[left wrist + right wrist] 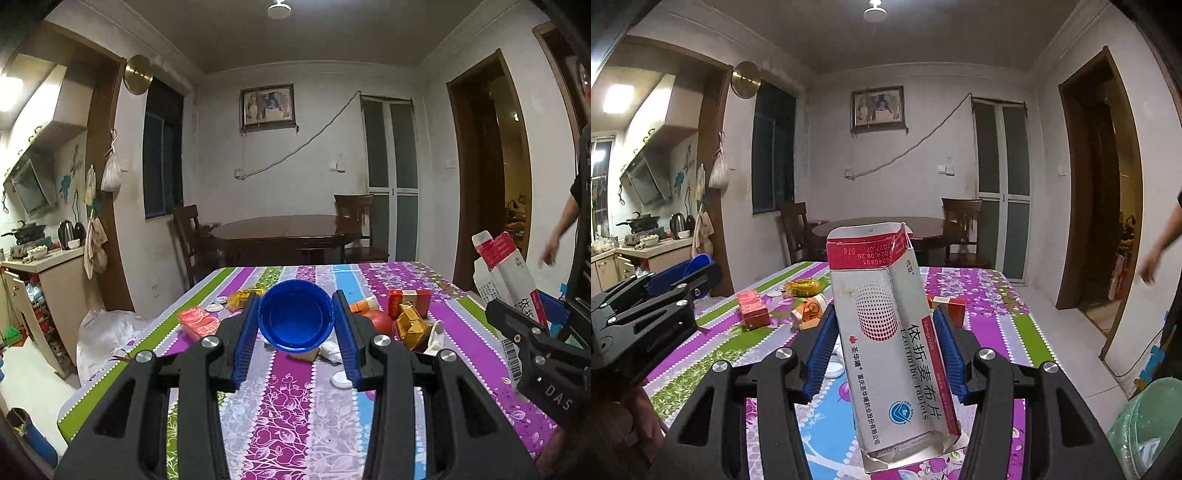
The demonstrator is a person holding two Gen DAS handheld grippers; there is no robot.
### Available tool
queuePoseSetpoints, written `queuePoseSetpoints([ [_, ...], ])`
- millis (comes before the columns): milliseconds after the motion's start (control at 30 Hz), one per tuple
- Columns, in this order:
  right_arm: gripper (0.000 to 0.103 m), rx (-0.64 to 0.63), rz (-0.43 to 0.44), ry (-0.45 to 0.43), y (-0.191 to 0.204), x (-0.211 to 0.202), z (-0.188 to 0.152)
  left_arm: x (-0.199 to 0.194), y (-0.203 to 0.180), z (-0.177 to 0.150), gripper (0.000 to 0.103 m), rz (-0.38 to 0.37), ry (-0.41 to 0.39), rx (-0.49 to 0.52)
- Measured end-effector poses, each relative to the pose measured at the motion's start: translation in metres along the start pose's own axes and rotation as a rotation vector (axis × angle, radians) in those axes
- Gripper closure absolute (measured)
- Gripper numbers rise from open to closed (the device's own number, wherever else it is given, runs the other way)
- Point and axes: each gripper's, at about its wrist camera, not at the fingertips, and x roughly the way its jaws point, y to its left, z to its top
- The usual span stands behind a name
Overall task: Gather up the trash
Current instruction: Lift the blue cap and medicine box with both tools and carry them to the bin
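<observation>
Blue plastic lid (295, 315), round and ribbed at the rim, clamped between the blue pads of the left tongs (296, 325), hollow side turned toward the camera, held above the striped floral tabletop (280, 413). Pads pressed against its left and right edges, lid sitting near their far ends.

White-and-red cardboard tablet box (894, 332), long and flattened, gripped by the right tongs (886, 347) at about mid-length, upper flap torn open and tilted away, lower end sticking out below the pads toward the camera. In the left view, the same box (506, 273) upright at the right edge, rising out of the right tongs (532, 325), well right of the lid.

Loose on the tabletop beyond the left tongs: pink carton (197, 322) lying flat at left, yellow crinkled wrapper (242, 297) behind it, small white caps (215, 307) just beside, another white cap (341, 380) near the right pad. To the right, red-and-white packet (410, 301) standing, gold foil wrapper (412, 325) in front of it, white crumpled tissue (330, 350) under the lid's lower right, orange tube (364, 304) partly hidden behind the right pad.

In the right view, green bag (1145, 432) at the lower right corner, off the tabletop edge.
</observation>
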Motion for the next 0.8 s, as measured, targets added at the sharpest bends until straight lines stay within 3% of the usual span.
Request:
queuePoseSetpoints([
  [333, 0.049, -0.015, 0.0, 0.029, -0.007, -0.013, 0.009, 0.005, -0.004, -0.005, 0.065, -0.033, 0.036, -0.004],
  [800, 0.049, -0.003, -0.023, 0.053, -0.006, 0.002, 0.014, 0.008, -0.011, -0.01, 0.065, -0.06, 0.06, 0.005],
])
